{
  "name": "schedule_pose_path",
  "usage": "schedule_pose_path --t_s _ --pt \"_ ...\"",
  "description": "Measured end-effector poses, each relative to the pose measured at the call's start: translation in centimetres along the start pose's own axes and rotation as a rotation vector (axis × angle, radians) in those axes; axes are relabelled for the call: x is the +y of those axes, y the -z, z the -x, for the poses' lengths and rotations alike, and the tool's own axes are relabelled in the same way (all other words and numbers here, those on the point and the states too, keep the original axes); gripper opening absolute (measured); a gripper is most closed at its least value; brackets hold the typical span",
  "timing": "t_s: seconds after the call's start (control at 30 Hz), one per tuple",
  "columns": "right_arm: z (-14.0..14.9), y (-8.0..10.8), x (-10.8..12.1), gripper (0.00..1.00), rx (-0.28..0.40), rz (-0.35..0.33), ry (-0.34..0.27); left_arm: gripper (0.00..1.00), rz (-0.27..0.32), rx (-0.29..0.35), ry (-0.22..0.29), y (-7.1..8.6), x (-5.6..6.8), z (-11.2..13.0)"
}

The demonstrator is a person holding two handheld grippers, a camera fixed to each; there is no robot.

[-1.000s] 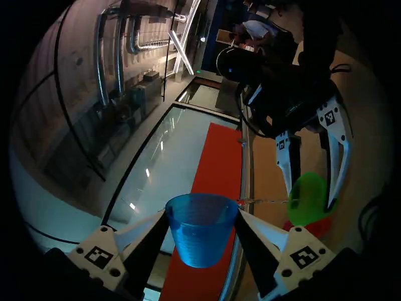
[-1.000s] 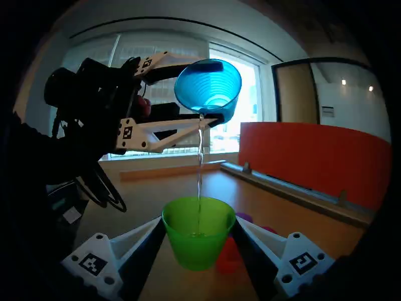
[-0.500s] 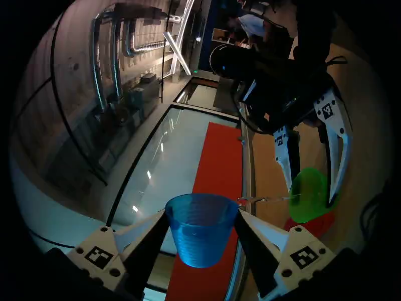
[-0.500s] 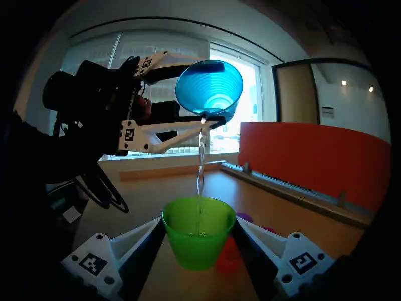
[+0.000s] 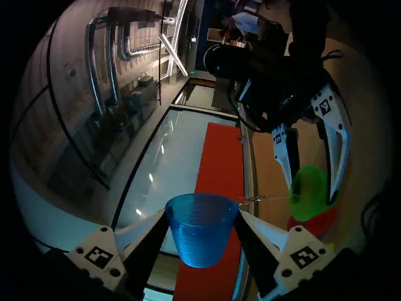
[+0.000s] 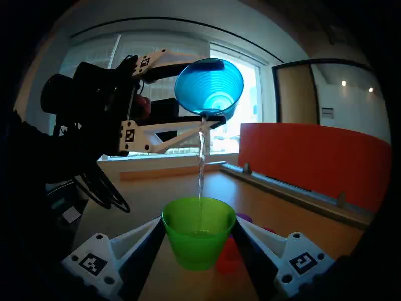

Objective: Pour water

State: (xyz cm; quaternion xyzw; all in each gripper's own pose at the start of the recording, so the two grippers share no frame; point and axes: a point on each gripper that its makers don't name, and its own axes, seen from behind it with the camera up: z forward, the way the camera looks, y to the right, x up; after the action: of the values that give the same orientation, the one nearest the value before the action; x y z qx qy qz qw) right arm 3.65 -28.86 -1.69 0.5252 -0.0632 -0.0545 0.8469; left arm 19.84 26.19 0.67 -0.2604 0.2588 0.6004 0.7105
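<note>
My left gripper (image 5: pixel 201 228) is shut on a blue cup (image 5: pixel 201 228), which is tipped on its side. In the right gripper view that blue cup (image 6: pixel 209 88) hangs high, mouth facing me, held by the left gripper (image 6: pixel 200 93). A thin stream of water (image 6: pixel 200 170) falls from its lip into a green cup (image 6: pixel 198 238). My right gripper (image 6: pixel 198 241) is shut on the green cup, holding it upright over the wooden table (image 6: pixel 150 200). In the left gripper view the green cup (image 5: pixel 308 193) sits between the right gripper's white fingers (image 5: pixel 285 155).
An orange partition (image 6: pixel 321 160) runs along the table's right side behind a metal rail (image 6: pixel 295 193). A red cup (image 6: pixel 228 256) and a purple one (image 6: pixel 244 216) lie on the table behind the green cup. Windows (image 6: pixel 165 100) fill the back wall. Dark cables (image 6: pixel 103 188) hang below the left gripper.
The blue cup has tipped slightly further and the stream keeps flowing. The water level in the green cup has risen a little. The green cup holds its place.
</note>
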Motion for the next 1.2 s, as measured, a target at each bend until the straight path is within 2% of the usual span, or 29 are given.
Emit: schedule_pose_path --t_s 0.3,0.8,1.2 --pt "-0.1 0.08 0.23 0.9 0.003 0.003 0.002 0.86 -0.003 0.002 -0.029 -0.23 -0.48 -0.08" --pt "-0.04 0.03 0.31 0.9 0.005 0.004 0.004 0.86 0.003 0.002 -0.088 -0.4 0.06 -0.15" --pt "-0.26 -0.05 0.37 0.9 0.011 0.007 0.002 0.86 -0.003 0.002 -0.131 -0.37 -0.52 -0.53"
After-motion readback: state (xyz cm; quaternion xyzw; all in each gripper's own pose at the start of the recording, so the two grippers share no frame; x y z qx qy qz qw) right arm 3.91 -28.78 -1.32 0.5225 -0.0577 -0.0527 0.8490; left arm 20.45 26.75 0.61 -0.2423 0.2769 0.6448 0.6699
